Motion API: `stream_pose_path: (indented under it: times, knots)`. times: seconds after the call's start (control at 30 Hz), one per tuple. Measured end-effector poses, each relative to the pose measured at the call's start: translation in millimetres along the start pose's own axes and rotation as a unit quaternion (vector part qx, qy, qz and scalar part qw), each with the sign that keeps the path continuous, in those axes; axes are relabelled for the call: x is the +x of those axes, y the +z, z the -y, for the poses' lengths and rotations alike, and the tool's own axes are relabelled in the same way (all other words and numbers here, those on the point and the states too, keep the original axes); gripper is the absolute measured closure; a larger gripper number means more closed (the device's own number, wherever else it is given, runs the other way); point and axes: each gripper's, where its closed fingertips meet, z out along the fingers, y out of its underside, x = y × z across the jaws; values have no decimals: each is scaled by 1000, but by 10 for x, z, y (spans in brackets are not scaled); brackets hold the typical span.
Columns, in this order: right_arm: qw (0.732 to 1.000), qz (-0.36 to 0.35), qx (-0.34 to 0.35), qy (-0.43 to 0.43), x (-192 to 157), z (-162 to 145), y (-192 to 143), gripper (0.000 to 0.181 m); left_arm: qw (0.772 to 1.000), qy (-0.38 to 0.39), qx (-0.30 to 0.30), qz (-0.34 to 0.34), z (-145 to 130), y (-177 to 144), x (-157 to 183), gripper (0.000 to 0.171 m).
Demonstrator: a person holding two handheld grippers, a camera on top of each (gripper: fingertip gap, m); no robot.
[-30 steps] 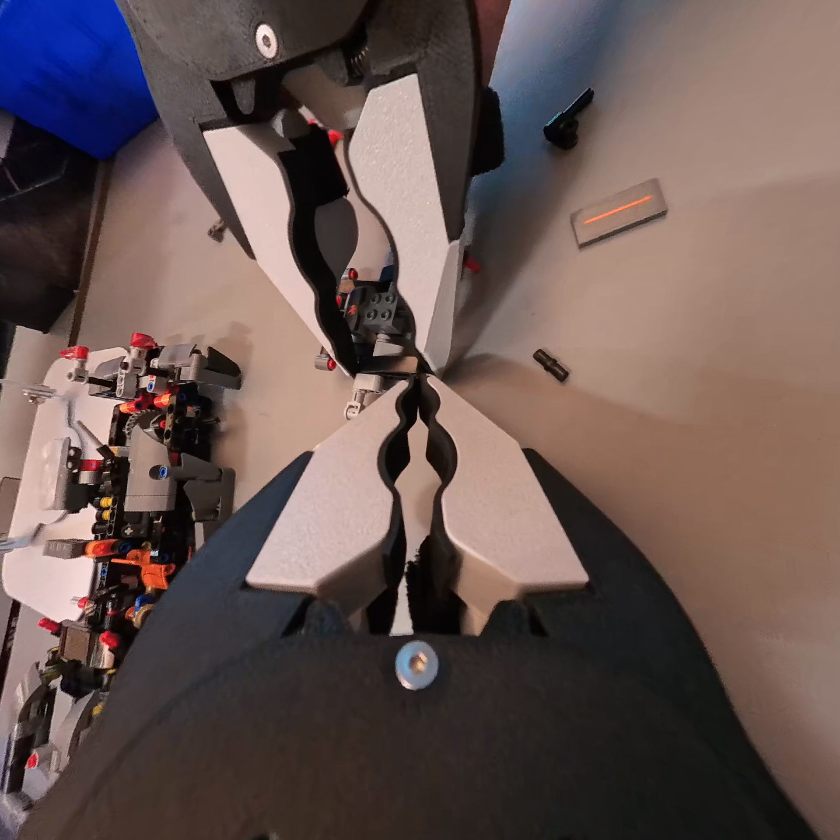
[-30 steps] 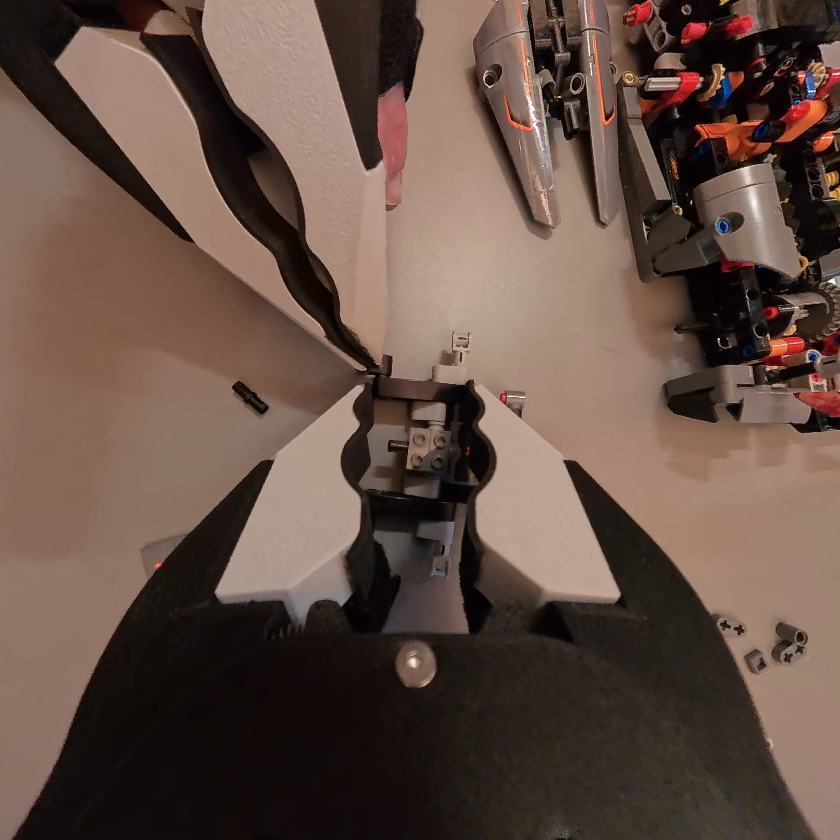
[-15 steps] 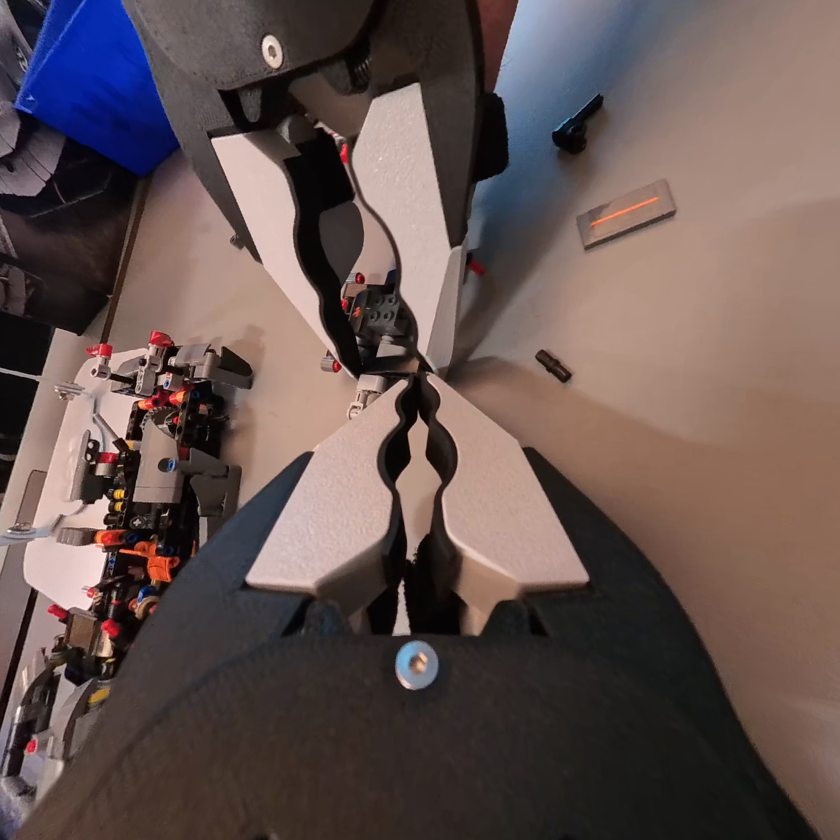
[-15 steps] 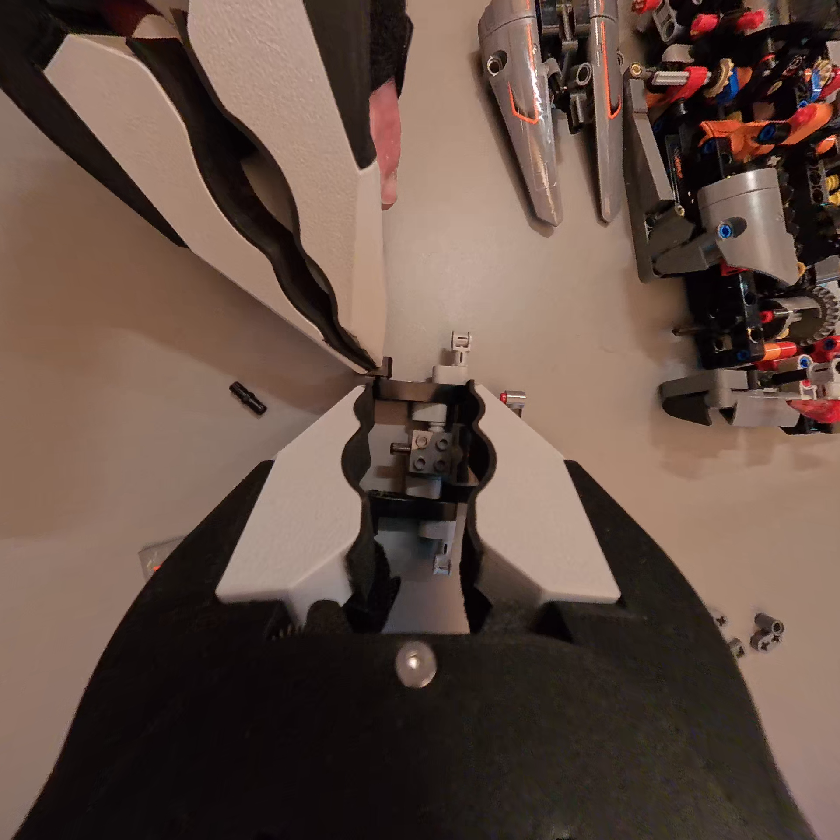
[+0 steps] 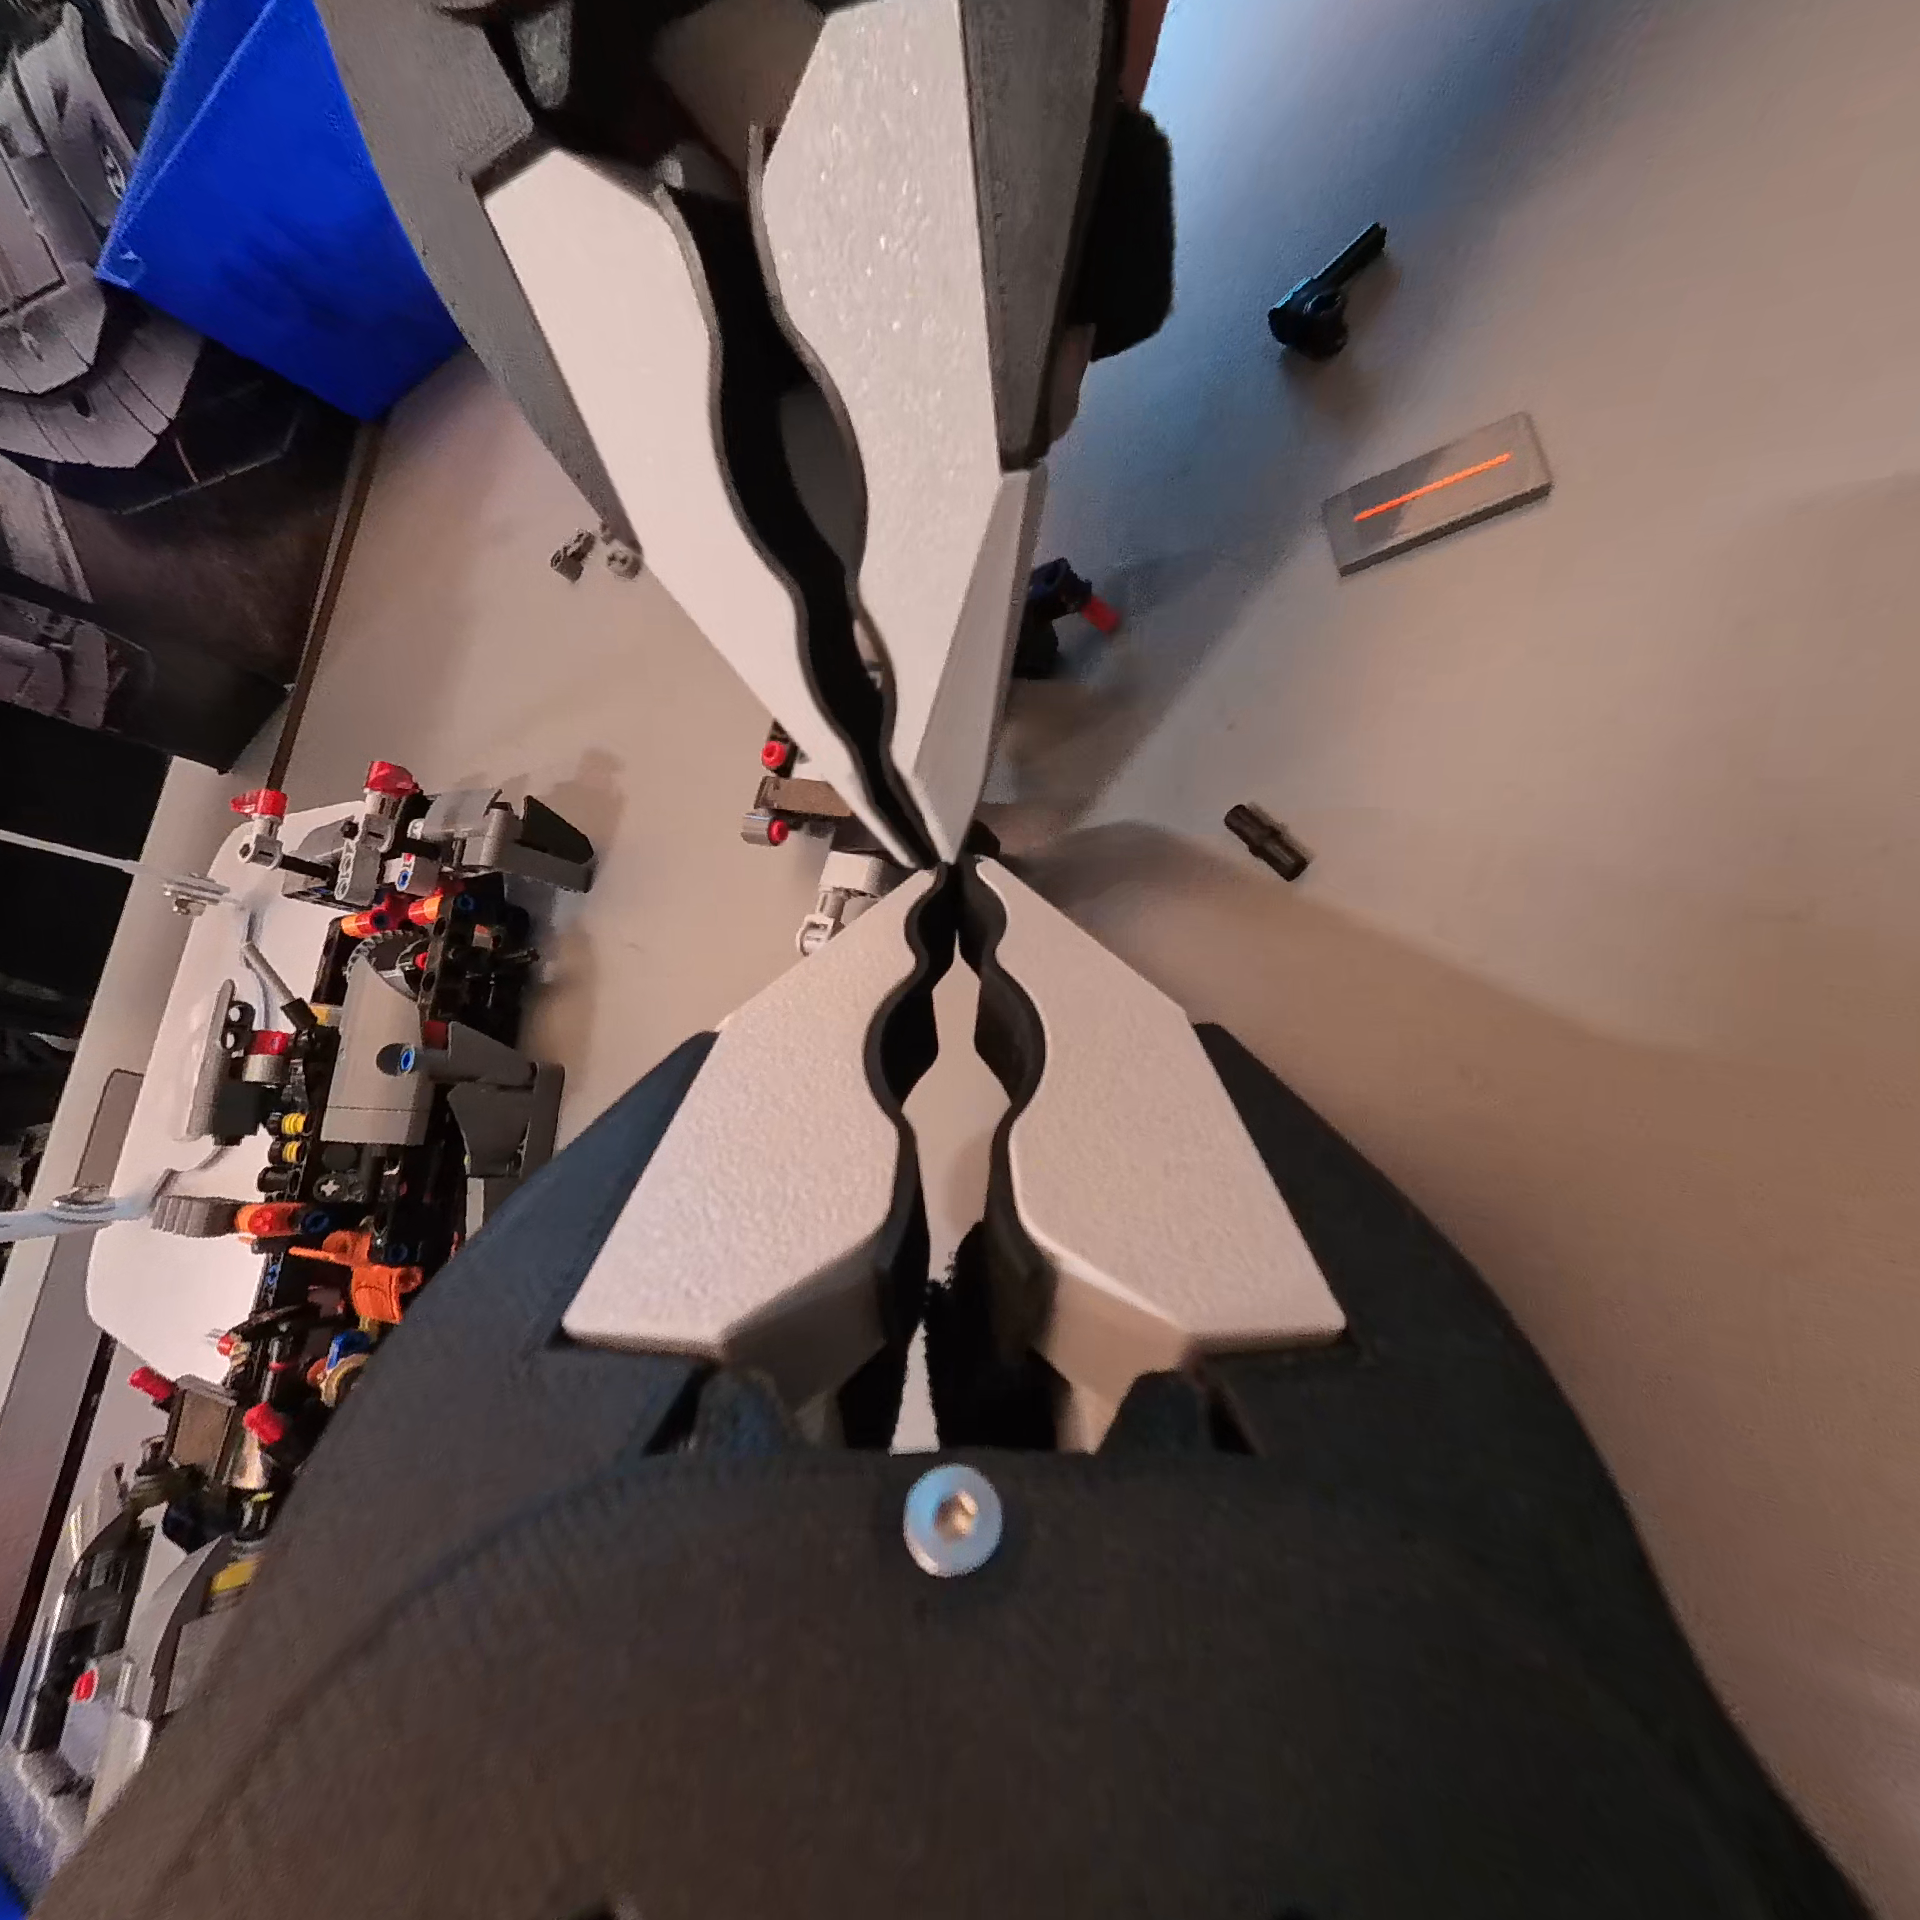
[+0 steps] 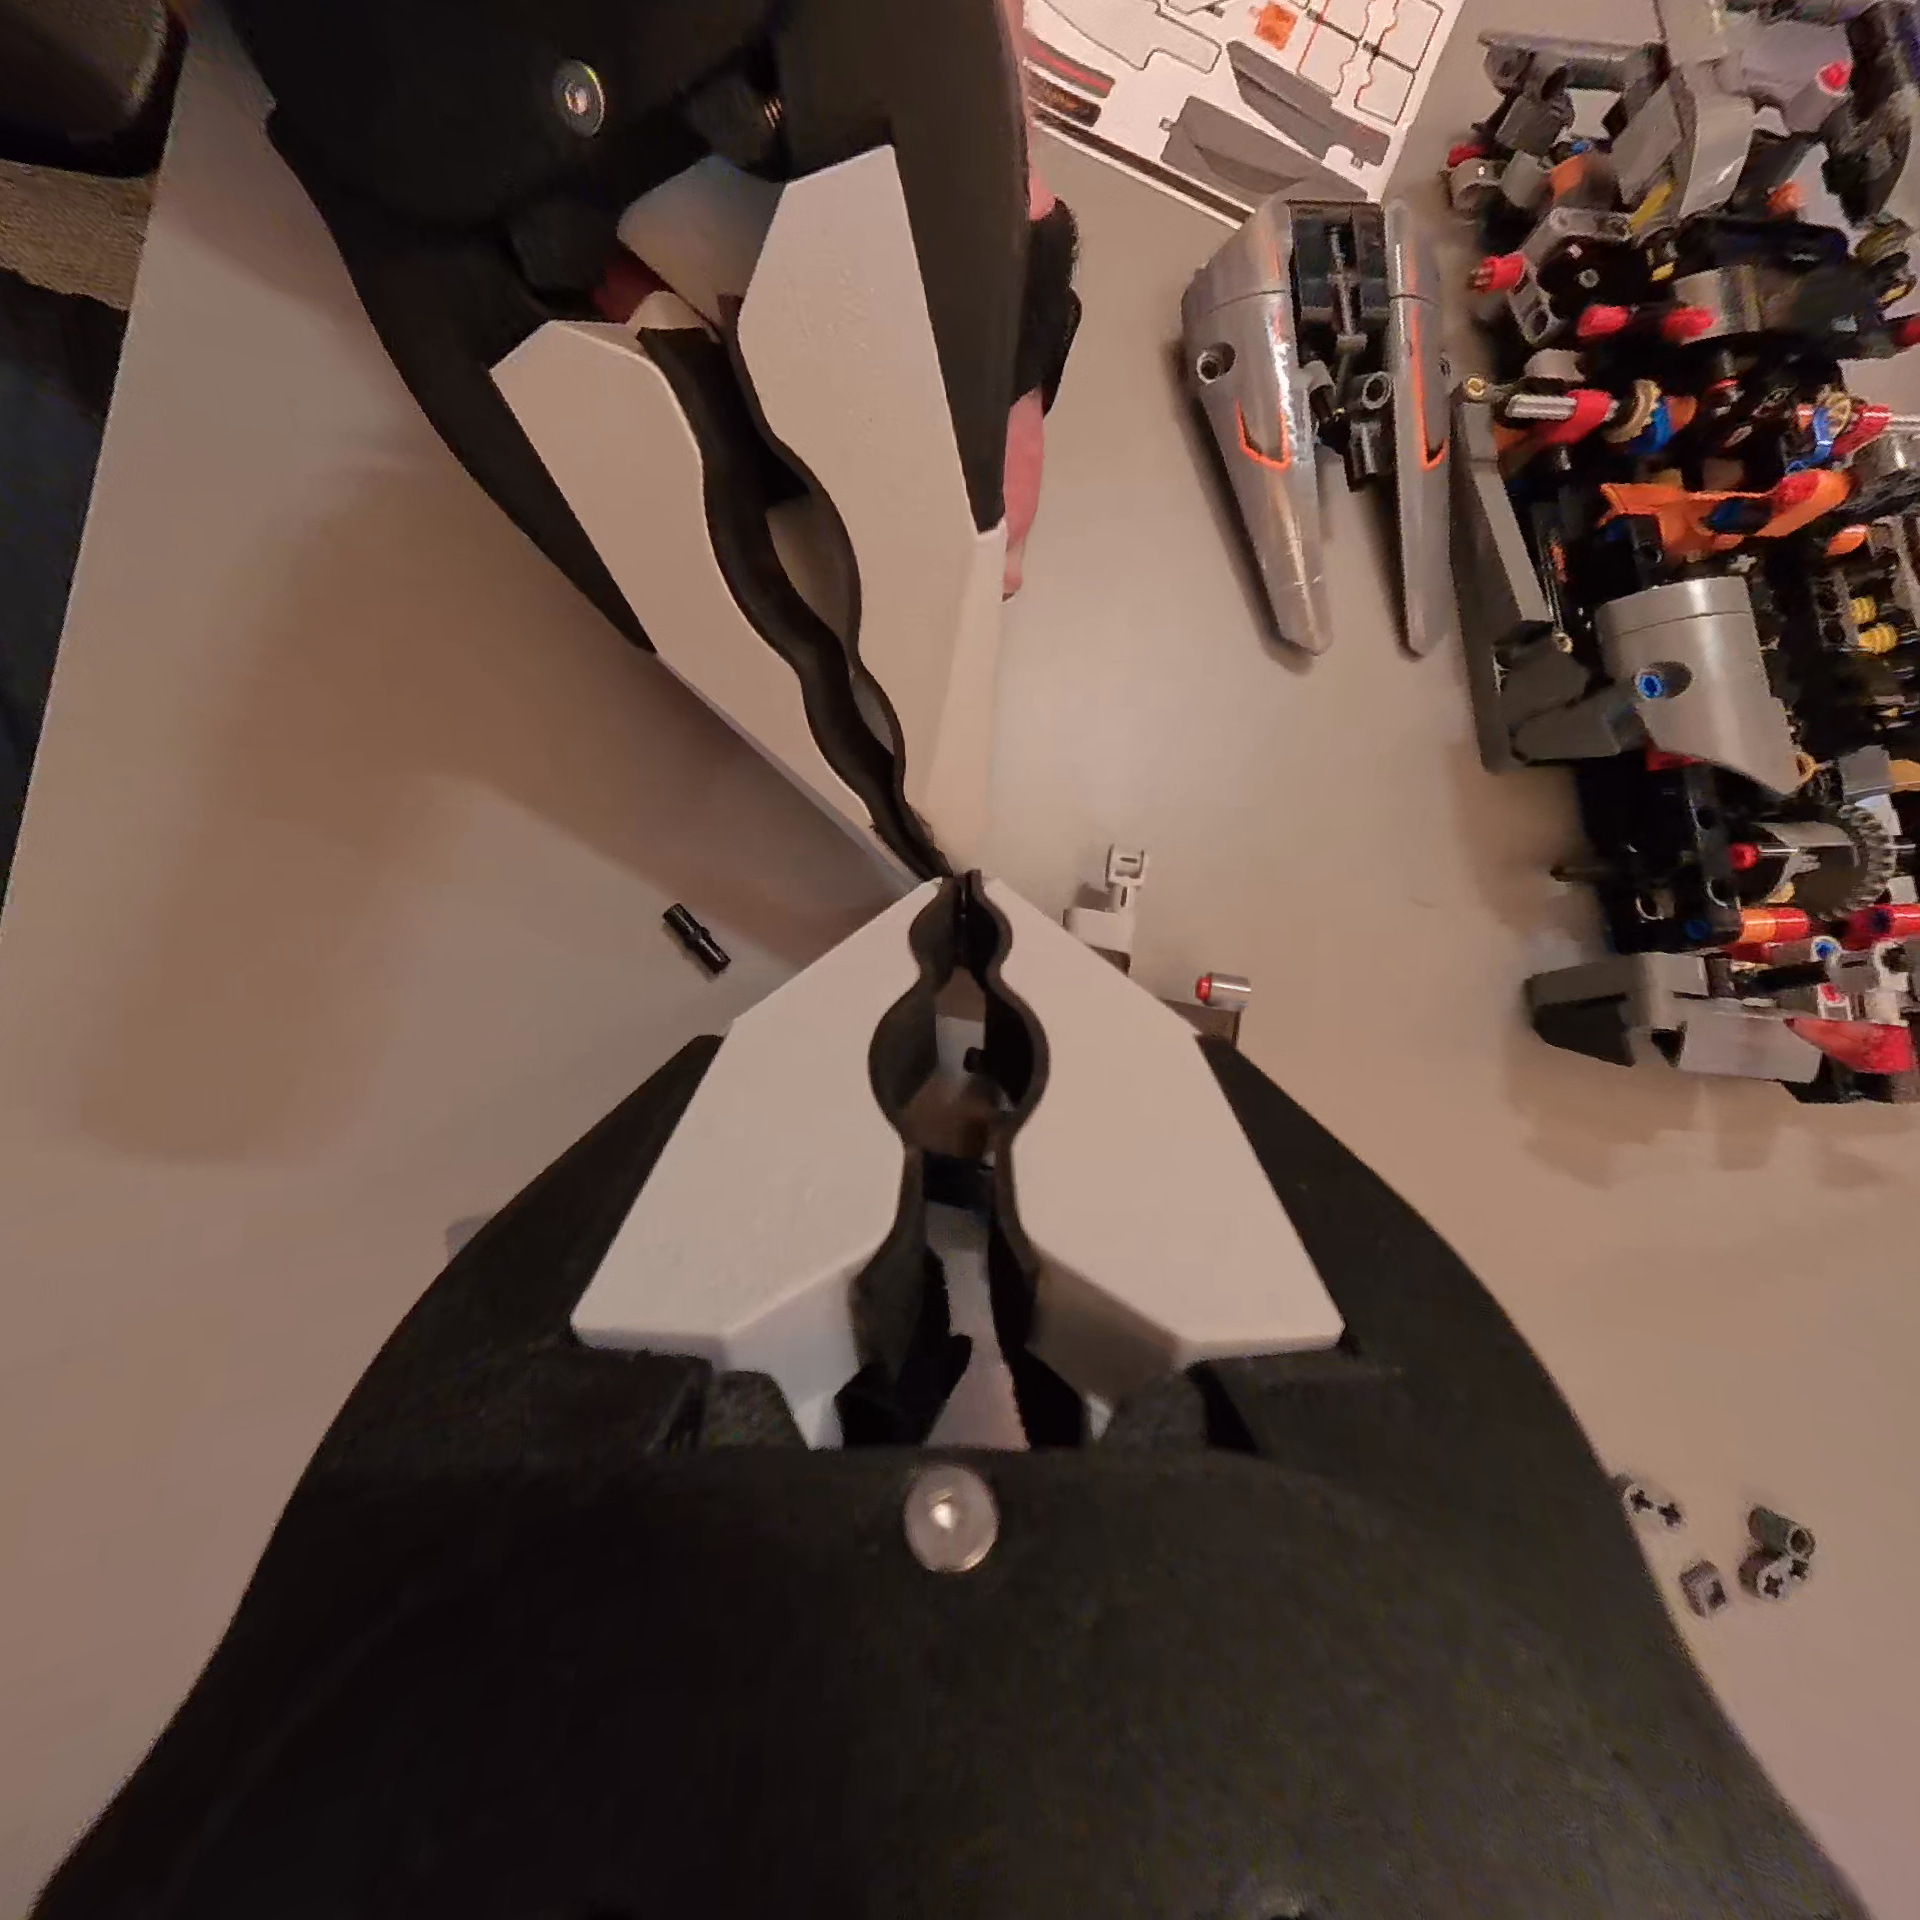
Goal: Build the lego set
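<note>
Nearest, left gripper (image 5: pixel 951 878) pinched nearly shut, nothing visibly held; right gripper (image 6: pixel 961 883) likewise closed tip to tip against it. Just beyond, small grey subassembly (image 6: pixel 1107 909) on table (image 6: pixel 1195 727); farther off, large lego model (image 6: pixel 1714 623).

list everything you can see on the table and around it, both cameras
large lego model: one, black and grey with red, orange and blue pins, right side of right wrist view
pointed grey panels: two, grey with orange lines, beside the model
printed sheet: one, white, top of right wrist view
small connectors: about four, grey, lower right of right wrist view
black pin: one, on the table right of the fingertips
flat tile: one, grey with orange stripe
black angled piece: one, far right
small grey subassembly: one, under the fingertips
blue bin: one, table edge
left gripper: closed
right gripper: closed
</note>
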Motion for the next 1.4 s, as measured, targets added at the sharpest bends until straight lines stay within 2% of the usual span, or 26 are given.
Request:
stream_pose_path:
  times: [0.03,0.6,0.73,0.87,0.97,1.03,1.17,1.27,1.33,1.4]
  knots:
    - [1000,2,1,1,-3,3,1,181,1000,0,1,0,-1,-3,2,171]
    - [1000,-3,-18,-2,-2,-41,50,181,1000,-9,14,10,-21,17,21,171]
    - [1000,6,19,18,29,50,-35,181,1000,-10,21,4,17,25,31,171]
    - [996,1,76,49,159,171,-321,178,997,-63,36,0,21,-102,-100,171]
    - [993,-20,76,84,289,7,-577,178,995,-86,46,1,15,-239,-160,168]
    - [994,-28,60,90,258,-106,-680,179,996,-77,33,-3,-28,-255,-120,164]
    - [995,-33,6,97,36,-351,-679,177,996,-80,33,-19,-36,-205,-35,162]
    - [994,-43,-4,98,-82,-386,-612,180,995,-83,42,-19,-4,-188,-69,159]
    - [992,-44,-8,119,-98,-411,-548,173,996,-74,49,-24,74,-182,-66,159]
    - [989,-54,-16,139,-77,-462,-494,155,997,-59,47,-19,138,-170,-76,157]
